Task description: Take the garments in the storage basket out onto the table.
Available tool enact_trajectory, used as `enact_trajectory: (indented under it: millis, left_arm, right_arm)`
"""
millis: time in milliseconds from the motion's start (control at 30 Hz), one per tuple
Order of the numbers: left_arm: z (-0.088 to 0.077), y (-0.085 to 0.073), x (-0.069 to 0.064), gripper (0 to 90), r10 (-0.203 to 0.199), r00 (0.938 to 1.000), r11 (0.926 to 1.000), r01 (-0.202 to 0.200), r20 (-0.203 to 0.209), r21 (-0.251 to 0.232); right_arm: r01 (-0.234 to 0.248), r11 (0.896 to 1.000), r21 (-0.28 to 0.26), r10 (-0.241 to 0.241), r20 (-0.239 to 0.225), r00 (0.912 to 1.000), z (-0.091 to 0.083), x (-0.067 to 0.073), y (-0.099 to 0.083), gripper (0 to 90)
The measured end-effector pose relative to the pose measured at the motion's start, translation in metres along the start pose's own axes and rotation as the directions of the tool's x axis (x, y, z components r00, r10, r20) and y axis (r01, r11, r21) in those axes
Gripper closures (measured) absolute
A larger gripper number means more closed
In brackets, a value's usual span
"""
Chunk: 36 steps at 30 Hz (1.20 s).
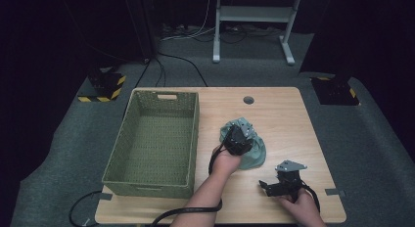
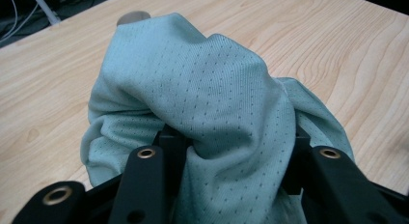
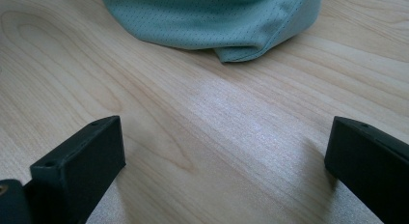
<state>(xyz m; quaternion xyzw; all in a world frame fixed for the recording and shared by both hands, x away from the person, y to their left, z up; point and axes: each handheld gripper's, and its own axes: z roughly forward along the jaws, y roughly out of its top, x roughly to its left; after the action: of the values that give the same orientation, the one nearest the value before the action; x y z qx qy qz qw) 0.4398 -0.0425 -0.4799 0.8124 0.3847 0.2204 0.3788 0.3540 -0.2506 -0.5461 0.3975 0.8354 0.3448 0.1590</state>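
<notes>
Teal cloth [image 2: 202,89] — bunched, dotted mesh — between left gripper [image 2: 231,151] jaws.

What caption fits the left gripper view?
Left tongs pinch a bunched teal cloth on the wooden table.

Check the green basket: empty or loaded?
Empty. The green woven basket shows a bare bottom; the teal cloth lies bunched on the table beside it.

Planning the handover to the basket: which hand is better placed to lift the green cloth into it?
Left. The left gripper is already bunched into the green cloth, beside the basket. The right gripper rests open on bare table, farther away.
</notes>
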Motion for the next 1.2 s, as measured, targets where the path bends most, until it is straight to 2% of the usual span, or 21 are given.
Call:
enact_trajectory:
  millis: [100, 233, 333, 433, 567, 667, 833, 967, 1100, 1200]
  left_arm:
    - [0.0, -0.001, 0.001, 57.0, -0.007, 0.9999, 1.0, 0.007, 0.009, 0.005]
    - [-0.002, -0.002, 0.004, 50.8, -0.006, 0.9999, 1.0, 0.006, -0.016, -0.001]
    - [-0.006, -0.002, 0.006, 47.2, -0.019, 0.9998, 0.9998, 0.019, -0.003, -0.01]
    - [-0.01, -0.001, 0.008, 39.8, -0.015, 0.9999, 0.9997, 0.015, 0.007, -0.022]
    - [-0.012, 0.0, 0.009, 34.5, -0.013, 0.9998, 0.9996, 0.013, 0.013, -0.025]
    - [-0.017, 0.002, 0.01, 26.9, -0.024, 0.9994, 0.9989, 0.025, 0.026, -0.039]
    - [-0.026, 0.004, 0.013, 20.8, -0.021, 0.9998, 0.9978, 0.021, 0.004, -0.062]
    - [-0.035, 0.008, 0.015, 14.7, -0.03, 0.9995, 0.9958, 0.03, 0.006, -0.087]
    - [-0.043, 0.013, 0.017, 10.2, -0.034, 0.9992, 0.9938, 0.036, 0.02, -0.105]
    - [-0.053, 0.018, 0.017, 7.8, -0.032, 0.9984, 0.991, 0.038, 0.046, -0.128]
  right_arm:
    - [0.004, 1.0, 0.002, -0.004, 0.0, 1.0, 0.0, 0.0, 0.0, 0.1]
    - [0.004, 1.0, 0.002, -0.004, -0.001, 1.0, 0.0, 0.0, 0.0, 0.1]
    - [0.003, 1.0, 0.001, -0.003, -0.002, 1.0, 0.0, 0.0, 0.0, 0.1]
    - [0.003, 1.0, 0.001, -0.003, -0.002, 1.0, 0.0, 0.0, 0.0, 0.1]
    - [0.004, 1.0, 0.002, -0.004, 0.0, 1.0, 0.0, 0.0, 0.0, 0.1]
    - [0.003, 1.0, 0.001, -0.003, -0.001, 1.0, 0.0, 0.0, 0.0, 0.1]
    - [0.009, 1.0, 0.003, -0.009, 0.003, 1.0, 0.0, 0.001, 0.0, 0.1]
    - [0.006, 1.0, 0.002, -0.006, 0.002, 1.0, 0.0, 0.001, 0.0, 0.1]
    - [0.008, 1.0, 0.003, -0.008, 0.003, 1.0, 0.0, 0.001, 0.0, 0.1]
    - [0.008, 1.0, 0.003, -0.008, 0.003, 1.0, 0.0, 0.001, 0.0, 0.1]
